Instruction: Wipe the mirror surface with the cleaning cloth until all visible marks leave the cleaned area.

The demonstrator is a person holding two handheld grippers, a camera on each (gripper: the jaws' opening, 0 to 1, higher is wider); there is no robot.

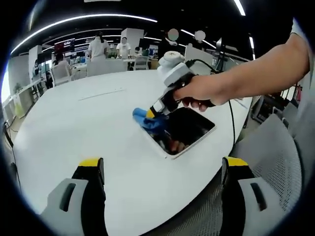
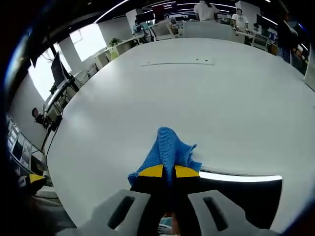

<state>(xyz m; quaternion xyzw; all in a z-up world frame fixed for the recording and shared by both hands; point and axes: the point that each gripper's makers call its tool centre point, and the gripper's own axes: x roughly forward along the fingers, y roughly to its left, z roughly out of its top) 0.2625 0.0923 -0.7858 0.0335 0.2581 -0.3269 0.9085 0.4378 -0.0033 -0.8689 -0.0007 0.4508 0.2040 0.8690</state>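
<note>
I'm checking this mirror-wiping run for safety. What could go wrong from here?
The mirror lies loose near the table edge, and the left gripper hangs open, away from it; a push might slide it off. The right gripper pinches the blue cloth close, so its jaw tips may scrape the glass.

Bare white table (image 1: 88, 123) all round — only mirror (image 1: 189, 127) interrupts.

Grey hand-held gripper (image 2: 168, 172), yellow-tipped black jaws, black cable (image 1: 231, 129).
</note>
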